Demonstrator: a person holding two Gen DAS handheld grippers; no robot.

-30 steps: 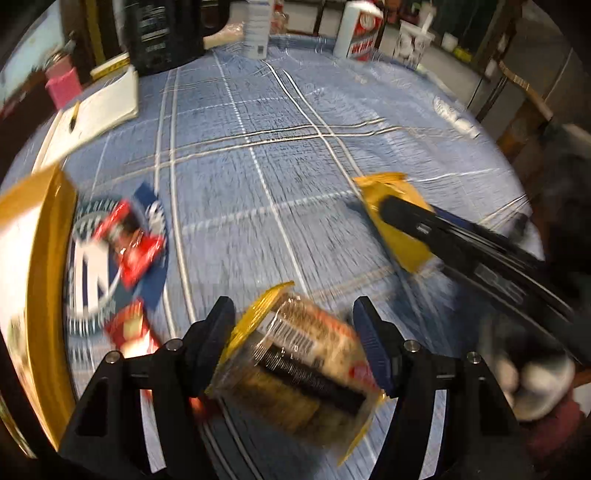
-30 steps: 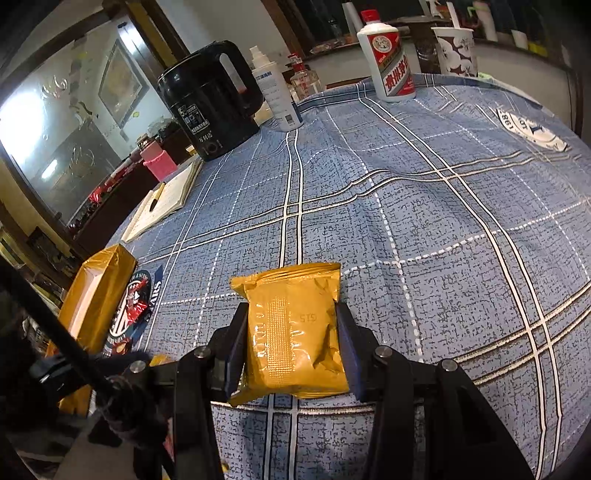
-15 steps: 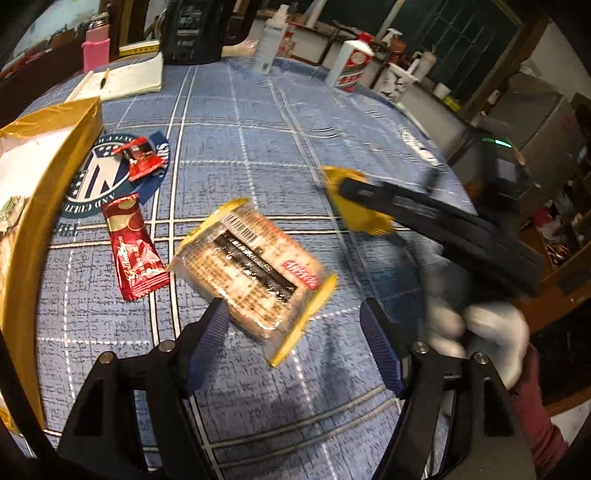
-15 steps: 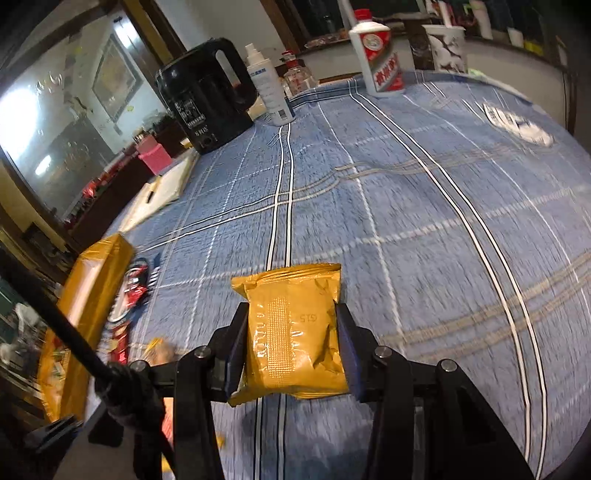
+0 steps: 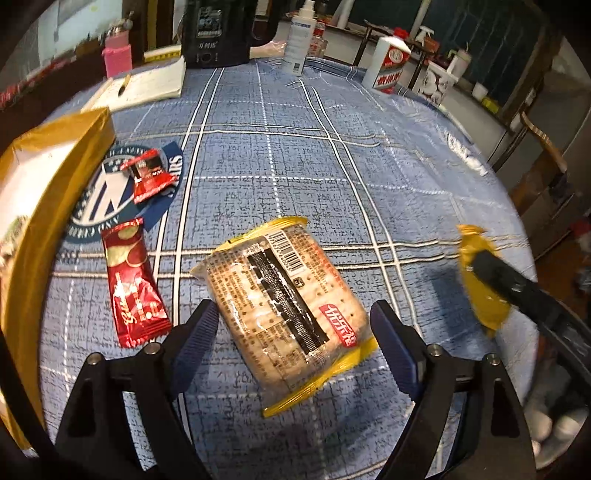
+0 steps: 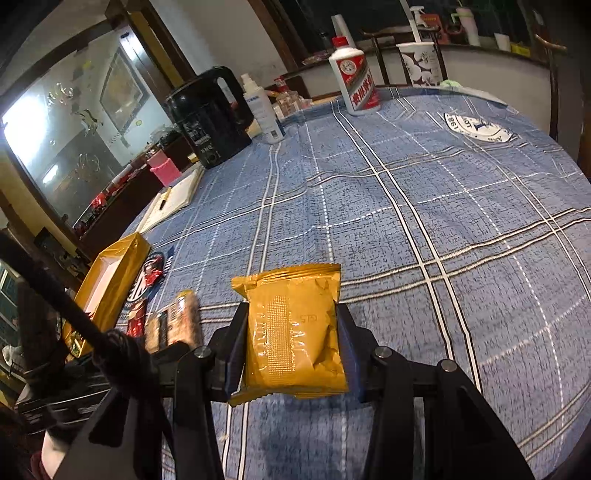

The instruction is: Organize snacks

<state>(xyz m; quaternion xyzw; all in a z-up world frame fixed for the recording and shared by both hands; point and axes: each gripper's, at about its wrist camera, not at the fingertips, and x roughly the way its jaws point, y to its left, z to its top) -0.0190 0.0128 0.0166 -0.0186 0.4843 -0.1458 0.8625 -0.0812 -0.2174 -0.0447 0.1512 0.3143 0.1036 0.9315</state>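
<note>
A clear cracker pack [image 5: 284, 295] with yellow ends lies on the blue checked tablecloth [image 5: 266, 155]. My left gripper [image 5: 293, 314] straddles it, its jaws opening, and neither pad touches the pack. The pack also shows blurred at the left of the right wrist view [image 6: 177, 325]. My right gripper [image 6: 291, 317] is shut on a yellow snack packet [image 6: 295, 332], held just above the cloth. That packet [image 5: 476, 258] appears at the right edge of the left wrist view. Two red snack wrappers [image 5: 133, 284] [image 5: 147, 173] lie left of the crackers, beside a gold box [image 5: 48, 177].
At the far side stand a black kettle [image 5: 218, 33], a white spray bottle [image 5: 299, 37], a white liquor bottle [image 6: 354, 81] and a paper cup [image 6: 421, 62]. An open notebook [image 5: 147, 85] with a pen lies far left. A wooden chair [image 5: 535, 129] stands at the right.
My left gripper let go of the cracker pack, which now lies on the cloth, and its jaws spread wider. The right gripper carried the yellow packet further right in the left wrist view.
</note>
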